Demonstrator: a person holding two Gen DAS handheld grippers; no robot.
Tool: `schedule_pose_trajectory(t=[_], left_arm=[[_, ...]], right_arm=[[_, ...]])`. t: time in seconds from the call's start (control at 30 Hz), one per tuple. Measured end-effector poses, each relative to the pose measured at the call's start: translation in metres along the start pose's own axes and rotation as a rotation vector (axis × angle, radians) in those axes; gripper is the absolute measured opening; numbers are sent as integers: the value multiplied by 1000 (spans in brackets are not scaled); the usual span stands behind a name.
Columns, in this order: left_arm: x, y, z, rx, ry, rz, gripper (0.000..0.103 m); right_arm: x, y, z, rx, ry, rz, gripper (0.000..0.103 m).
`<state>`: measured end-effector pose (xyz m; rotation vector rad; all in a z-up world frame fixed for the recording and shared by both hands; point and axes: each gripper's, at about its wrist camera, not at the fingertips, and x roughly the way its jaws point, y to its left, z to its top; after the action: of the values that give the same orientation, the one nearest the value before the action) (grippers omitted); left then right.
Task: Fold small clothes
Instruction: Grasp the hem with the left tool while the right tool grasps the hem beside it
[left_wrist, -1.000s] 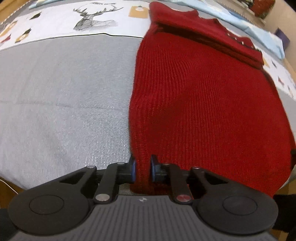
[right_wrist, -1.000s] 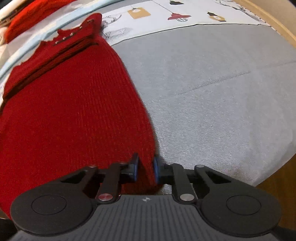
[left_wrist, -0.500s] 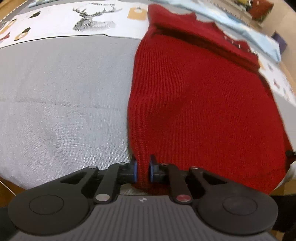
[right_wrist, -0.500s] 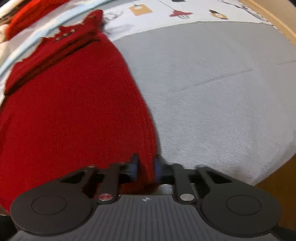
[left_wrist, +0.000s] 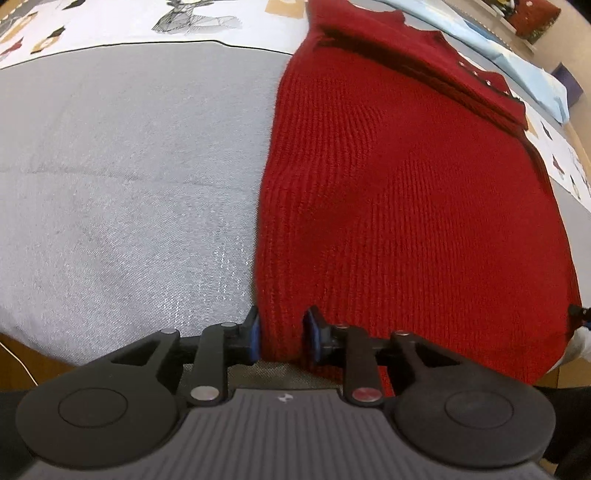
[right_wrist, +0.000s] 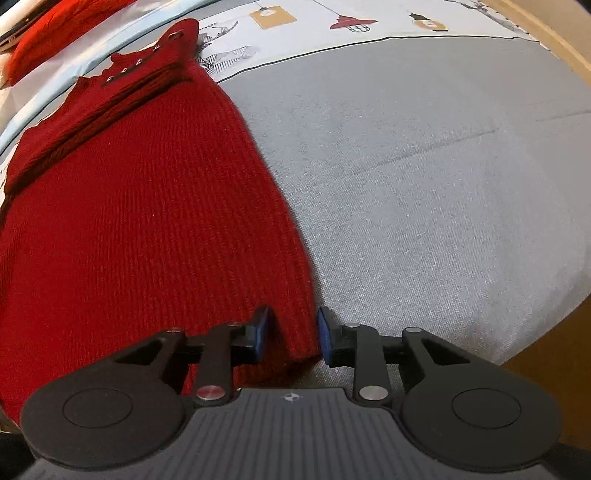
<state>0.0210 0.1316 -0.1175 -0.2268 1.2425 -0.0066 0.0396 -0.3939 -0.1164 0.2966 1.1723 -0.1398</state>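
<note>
Opened since earlier: both hand-held grippers, left (left_wrist: 281, 336) and right (right_wrist: 291, 334), straddling sweater (left_wrist: 406, 206) hem corners; sweater stretching toward 12 o'clock.

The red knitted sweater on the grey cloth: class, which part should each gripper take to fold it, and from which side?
Take the red knitted sweater by its near hem corners, approached from the near table edge. The left gripper and right gripper each already straddle one corner with the fingers parted. The hem lies flat and straight, so the far collar can stay put.
</note>
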Motion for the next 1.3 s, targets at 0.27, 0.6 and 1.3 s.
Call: schedule_pose_trajectory(t=[0.27,0.6,1.3], left_arm=[[-2,-7,2,1,-35,-23,15],[7,-9,1,47,4,-9,20],[-110,-21,0,126,-265,-175,10]], right_arm=[[-9,2,-8,4,-33,46,15],[-1,5,-10,-9,-3,15,24],[-93,-3,-11,40,-316,303,10]])
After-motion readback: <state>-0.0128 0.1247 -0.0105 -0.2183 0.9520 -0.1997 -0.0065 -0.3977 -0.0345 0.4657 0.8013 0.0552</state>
